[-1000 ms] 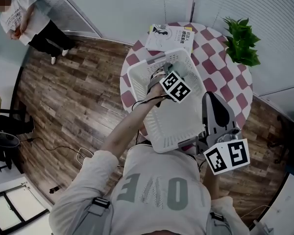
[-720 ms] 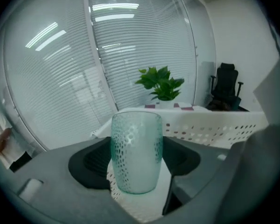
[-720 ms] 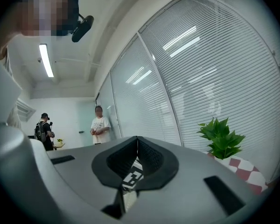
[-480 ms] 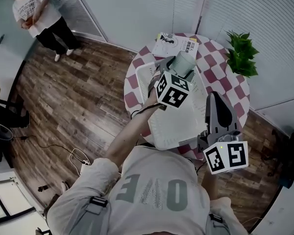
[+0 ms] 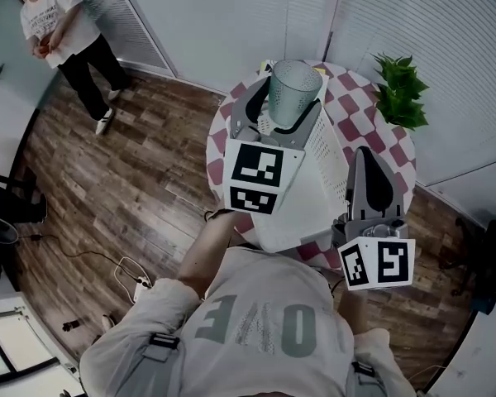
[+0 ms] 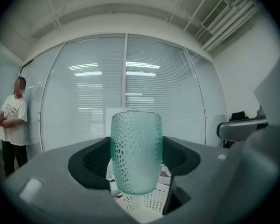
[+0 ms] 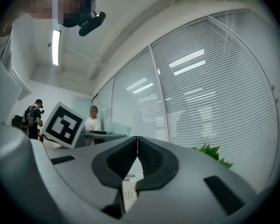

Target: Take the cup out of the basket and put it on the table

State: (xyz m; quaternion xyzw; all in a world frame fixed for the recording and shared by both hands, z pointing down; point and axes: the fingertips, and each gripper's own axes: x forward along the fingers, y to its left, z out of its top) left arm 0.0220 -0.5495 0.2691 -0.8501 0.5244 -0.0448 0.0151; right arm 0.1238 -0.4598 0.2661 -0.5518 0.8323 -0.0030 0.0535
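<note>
Right gripper (image 7: 136, 160): nearest the body, at the near edge of the table (image 5: 360, 110). Its ribbed black pads meet along one seam and nothing sits between them. It is idle, nose toward the basket (image 5: 326, 151).

Left gripper (image 5: 279, 114): jaws clamped on the cup (image 6: 136, 153), one pad on each flank of the lower half. The cup is upright with its mouth up, held in the air above the basket and clear of its rim.

Step in hand (judgement): carry the cup sideways and set it down.
- Keep it vertical while travelling; the grip is low on the body, so a tilt would lever it.
- Bare checked cloth shows right of the basket and on the far side; either would do.
- Lower until the base is flat on the cloth before parting the jaws, then back off along the jaw line so a pad does not drag the wall.
- The right gripper could steady the basket if it gets nudged.

Materials:
- Cup: translucent pale green, dimpled all over, walls tapering to a rounded base. Looks like glass or hard plastic; slick, though the dimples give the pads some bite.
- Basket: white perforated plastic, rectangular, flared walls, probably light.
- Table: round, with a red-and-white checked cloth.
- Plant (image 5: 401, 89): leafy, at the far right edge.
- Beyond: dark plank floor (image 5: 124, 164), a bystander (image 5: 62, 31), glass walls with slatted blinds
</note>
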